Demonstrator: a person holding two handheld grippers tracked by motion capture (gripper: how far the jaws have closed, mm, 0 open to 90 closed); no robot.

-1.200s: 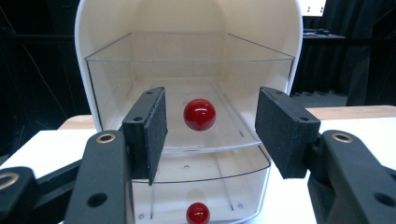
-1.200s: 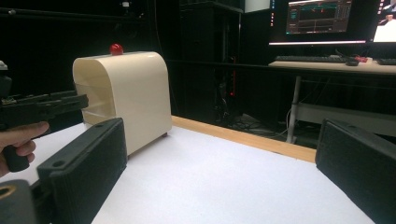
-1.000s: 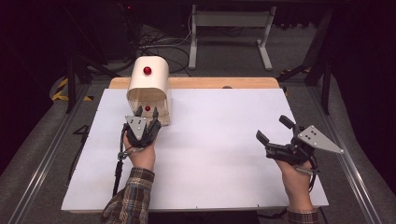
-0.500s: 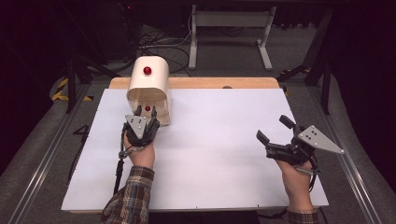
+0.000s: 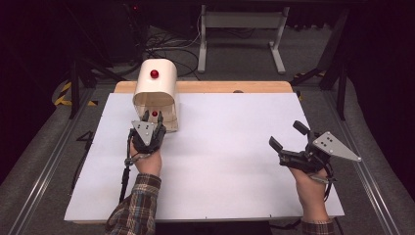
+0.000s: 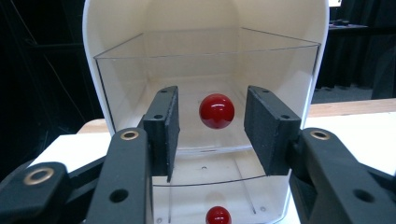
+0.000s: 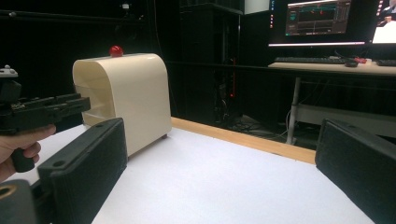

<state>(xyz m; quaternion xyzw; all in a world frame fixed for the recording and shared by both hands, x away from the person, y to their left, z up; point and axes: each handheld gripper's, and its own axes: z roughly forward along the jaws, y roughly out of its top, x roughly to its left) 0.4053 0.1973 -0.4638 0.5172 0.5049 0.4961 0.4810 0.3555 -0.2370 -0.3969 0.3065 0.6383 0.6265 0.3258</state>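
A cream box with an arched top [image 5: 155, 90] stands at the back left of the white tabletop [image 5: 230, 147], with a red knob [image 5: 154, 74] on its roof. Its open front holds clear drawers [image 6: 205, 60], each with a red knob: an upper one [image 6: 216, 111] and a lower one [image 6: 218, 215]. My left gripper [image 6: 211, 107] is at the box front with its pads [image 6: 163, 126] on either side of the upper knob. Its jaws have just been closing, and a gap remains on both sides. My right gripper [image 5: 287, 134] rests wide open at the right, holding nothing.
A wooden strip [image 5: 235, 87] runs along the table's back edge. Behind it are a metal stand [image 5: 240, 34] and cables on the floor. A desk with monitors [image 7: 317, 18] stands farther off. The middle of the white tabletop lies between my two hands.
The left gripper's jaws look slightly narrower at the box front. Neither hand has shifted, and the box has not moved.
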